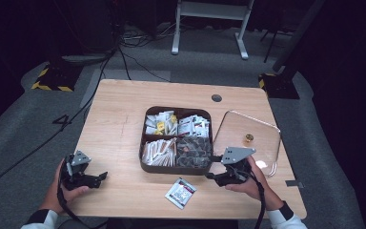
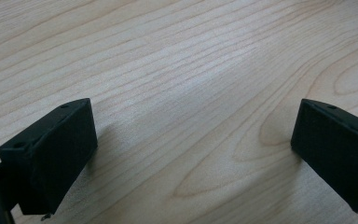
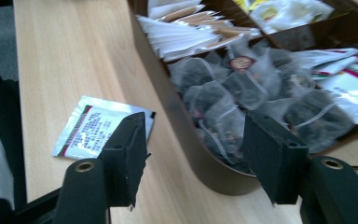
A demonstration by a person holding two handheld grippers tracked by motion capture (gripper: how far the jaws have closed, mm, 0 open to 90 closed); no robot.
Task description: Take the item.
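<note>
A dark brown tray [image 1: 143, 155] with four compartments of tea bags and sachets sits at the table's middle. Its near-right compartment holds dark mesh tea bags [image 1: 194, 150]. One loose white sachet [image 1: 181, 192] lies on the table in front of the tray. My right gripper [image 1: 211, 167] is open at the tray's near-right corner; in the right gripper view its jaws [image 3: 196, 135] straddle the tray wall [image 3: 200, 163], with the mesh bags [image 3: 233, 88] ahead and the sachet [image 3: 88, 128] to the left. My left gripper [image 1: 101, 179] is open and empty over bare wood [image 2: 193, 135].
A clear lid [image 1: 228, 126] with a gold knob [image 1: 249, 138] lies flat to the right of the tray. A cable grommet [image 1: 216, 98] is set in the table's far side. Cables and a white stand [image 1: 209, 28] are on the floor beyond.
</note>
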